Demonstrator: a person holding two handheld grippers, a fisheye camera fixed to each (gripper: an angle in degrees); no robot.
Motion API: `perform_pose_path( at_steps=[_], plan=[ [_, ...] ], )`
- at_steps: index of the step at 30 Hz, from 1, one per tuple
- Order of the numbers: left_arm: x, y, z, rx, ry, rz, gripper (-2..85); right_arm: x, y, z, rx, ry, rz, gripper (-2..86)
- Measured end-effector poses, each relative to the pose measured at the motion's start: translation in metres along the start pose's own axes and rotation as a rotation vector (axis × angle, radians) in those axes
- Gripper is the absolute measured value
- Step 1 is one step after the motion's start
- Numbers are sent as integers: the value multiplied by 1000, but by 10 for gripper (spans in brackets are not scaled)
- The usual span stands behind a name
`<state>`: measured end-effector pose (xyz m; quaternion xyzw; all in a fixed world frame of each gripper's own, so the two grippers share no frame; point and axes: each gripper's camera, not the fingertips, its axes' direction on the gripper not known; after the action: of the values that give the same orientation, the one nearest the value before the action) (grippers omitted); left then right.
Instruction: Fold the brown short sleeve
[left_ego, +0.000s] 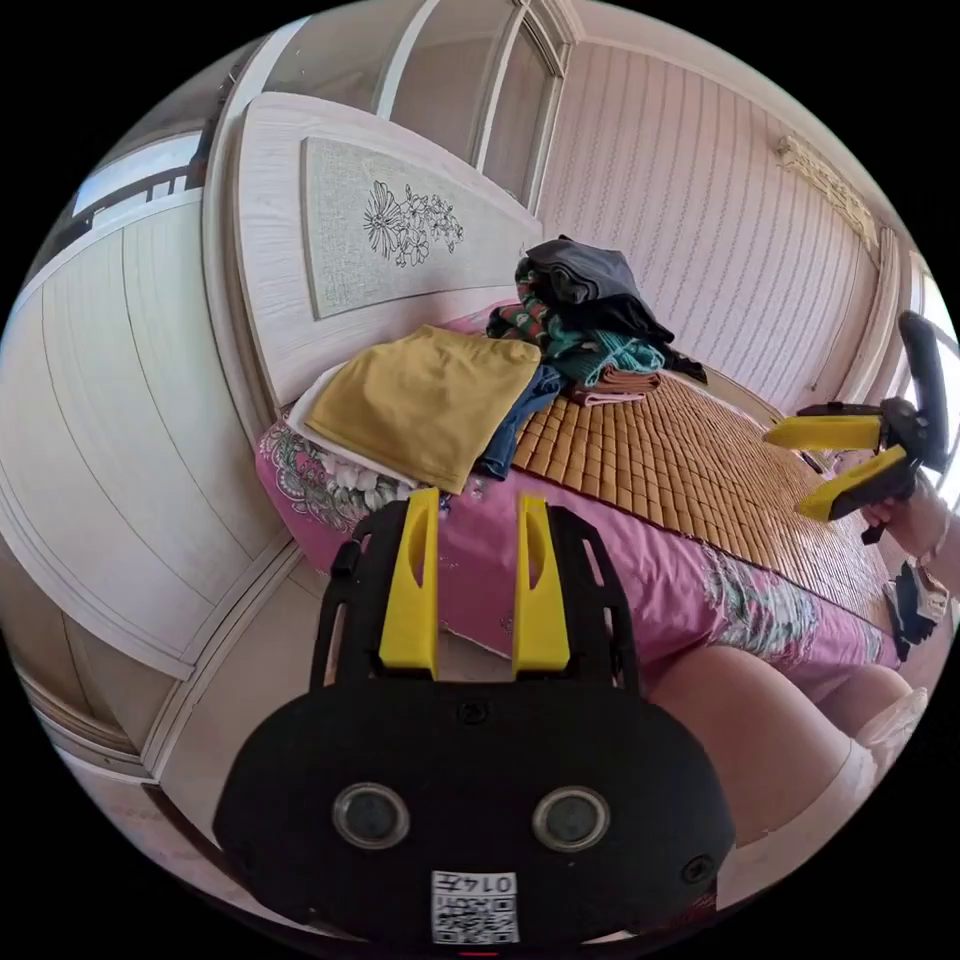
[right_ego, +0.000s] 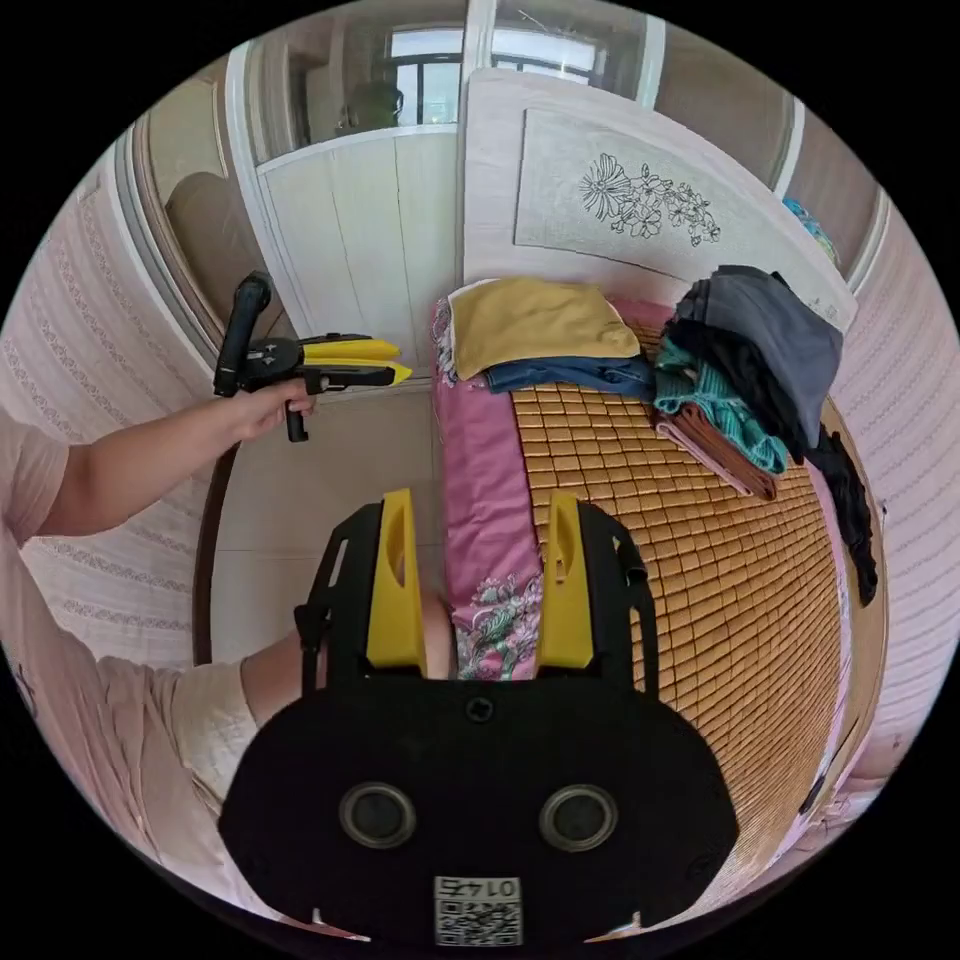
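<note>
— Cloth of a mustard brown (left_ego: 425, 400) lies folded into a soft, flat rectangle on top of a small stack at the head of the bed, close to the headboard (left_ego: 290, 260). Is that the short sleeve?

— I can't tell. A rust-brown piece (left_ego: 625, 380) is also folded flat at the bottom of the loose pile beside it, so it could be either one.

— What is under the mustard one?

— Blue denim-like fabric (left_ego: 515, 420), and a white layer (left_ego: 320, 395) showing at the edge. In the loose pile, a teal knit (left_ego: 620, 352) sits on the rust-brown piece, and a crumpled dark grey garment (left_ego: 580, 275) is on top.

— And the bed itself?

— A mat of small, glossy bamboo tiles (left_ego: 690, 460) lies over a pink floral sheet (left_ego: 620, 570). The headboard is pale wood with a flower panel.

— The tongs?

— The left tongs (left_ego: 475, 580) hang off the bed's side over the floor, spread apart with nothing between them. The right tongs (right_ego: 480, 590) are over the sheet's edge, also spread and empty. Both are well apart from the clothes.
</note>
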<state>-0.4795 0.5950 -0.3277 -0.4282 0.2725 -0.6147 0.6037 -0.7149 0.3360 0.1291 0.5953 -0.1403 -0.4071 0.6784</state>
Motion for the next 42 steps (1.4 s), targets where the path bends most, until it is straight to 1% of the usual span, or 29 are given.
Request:
perform_pose_path(
  at_steps=[2, 4, 6, 8, 9, 11, 12, 13, 15, 17, 18, 19, 21, 23, 24, 26, 27, 29, 30, 31, 32, 33, 35, 36, 37, 38, 40, 42],
  plan=[
    [-10, -18, 24, 11, -15, -14, 115, 20, -54, 24, 13, -8, -52, 126],
    [-15, -31, 45, -9, -15, -30, 118, 35, -95, 44, 22, -15, -81, 118],
    [-17, -42, 64, -37, -1, -43, 120, 49, -137, 68, 13, -30, -72, 133],
    [-17, -51, 88, -43, -36, -33, 122, 60, -189, 104, -40, -53, -95, 143],
    [-18, -53, 95, -54, -42, -38, 122, 62, -201, 113, -55, -52, -101, 146],
    [-21, -64, 127, -147, -23, -91, 118, 68, -239, 155, -170, -20, -107, 153],
    [-19, -67, 133, -167, -21, -97, 115, 70, -246, 168, -226, -3, -104, 148],
    [-15, -72, 141, -188, -45, -84, 105, 75, -255, 194, -348, 46, -68, 138],
    [-5, -79, 148, -205, -71, -53, 76, 78, -265, 199, -359, 86, -39, 128],
    [12, -87, 141, -193, -58, -11, 21, 82, -267, 189, -355, 87, -64, 72],
    [18, -88, 135, -164, -71, 6, 8, 85, -266, 182, -337, 70, -73, 57],
    [36, -93, 122, -101, -107, 63, 2, 94, -262, 167, -305, 30, -70, 38],
    [72, -104, 104, -44, -153, 178, -4, 109, -249, 135, -234, 12, -39, 26],
    [131, -120, 79, 32, -116, 323, -7, 131, -217, 85, -134, 27, 4, 15],
    [146, -123, 74, 46, -91, 356, -7, 137, -207, 74, -123, 31, 11, 13],
    [208, -129, 65, 72, 23, 432, -5, 166, -154, 35, -115, 51, 88, 5],
    [223, -129, 65, 69, 57, 438, -4, 174, -139, 27, -123, 56, 113, 3],
    [279, -125, 65, 64, 197, 399, 1, 203, -68, 0, -182, 83, 236, 1],
    [292, -122, 63, 67, 252, 393, 2, 210, -48, -6, -199, 96, 273, 1],
    [315, -115, 59, 73, 345, 392, 5, 220, -6, -17, -245, 133, 339, 3],
    [336, -104, 54, 82, 398, 397, 7, 228, 38, -26, -311, 173, 405, 4],
    [347, -99, 53, 81, 412, 410, 7, 231, 62, -31, -340, 192, 443, 4],
    [383, -77, 57, 36, 412, 465, 5, 239, 156, -52, -426, 262, 596, 8],
    [392, -73, 60, 18, 418, 475, 4, 241, 179, -58, -443, 277, 642, 9],
    [408, -66, 65, -29, 448, 501, 6, 244, 225, -70, -463, 297, 741, 14],
    [426, -62, 71, -80, 481, 529, 10, 246, 268, -85, -467, 315, 848, 19],
    [454, -56, 79, -143, 511, 593, 19, 243, 321, -110, -426, 335, 981, 42],
    [482, -49, 83, -157, 477, 667, 30, 234, 357, -130, -368, 331, 1069, 70]
  ],
)
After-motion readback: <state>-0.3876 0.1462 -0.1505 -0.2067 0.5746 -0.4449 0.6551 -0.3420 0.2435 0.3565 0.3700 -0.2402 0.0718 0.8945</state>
